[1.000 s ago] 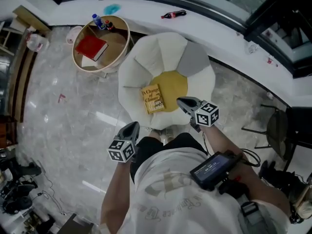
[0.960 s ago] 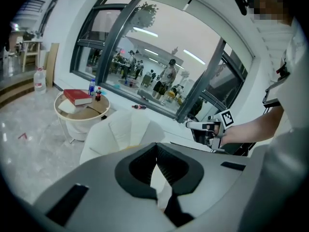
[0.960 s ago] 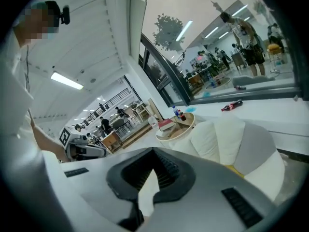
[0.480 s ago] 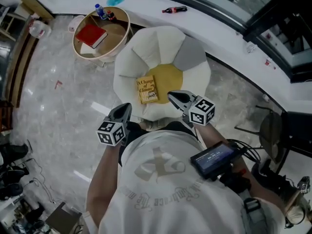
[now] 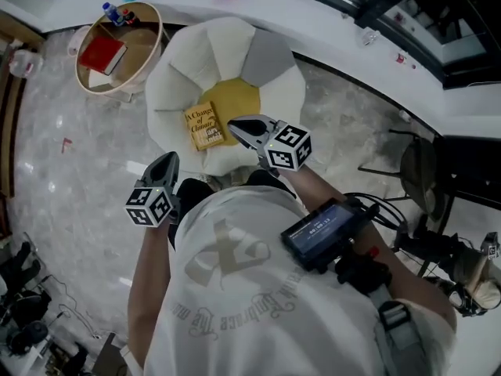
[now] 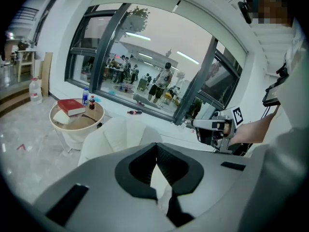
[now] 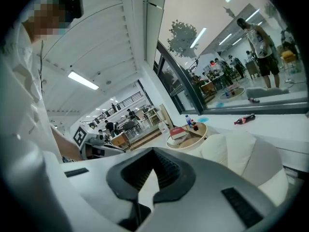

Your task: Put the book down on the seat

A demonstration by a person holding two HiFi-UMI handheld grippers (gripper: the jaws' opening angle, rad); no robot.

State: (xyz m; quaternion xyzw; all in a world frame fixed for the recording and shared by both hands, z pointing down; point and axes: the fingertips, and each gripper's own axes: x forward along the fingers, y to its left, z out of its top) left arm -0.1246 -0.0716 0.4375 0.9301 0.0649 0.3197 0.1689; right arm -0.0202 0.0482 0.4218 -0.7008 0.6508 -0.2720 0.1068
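While lying flat on the yellow middle of the seat (image 5: 227, 45), upper centre-left of the head view, looks a thin, light, fairly stiff book (image 5: 203, 125). Best pinched along the spine edge. Left gripper (image 5: 167, 161) and right gripper (image 5: 235, 124) both pressed together, empty.

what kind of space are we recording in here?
Probably an office lounge or lobby: a flower-shaped cushioned seat with a yellow book on it, a round side table holding a red book and bottles, and a glass wall with people at desks beyond.
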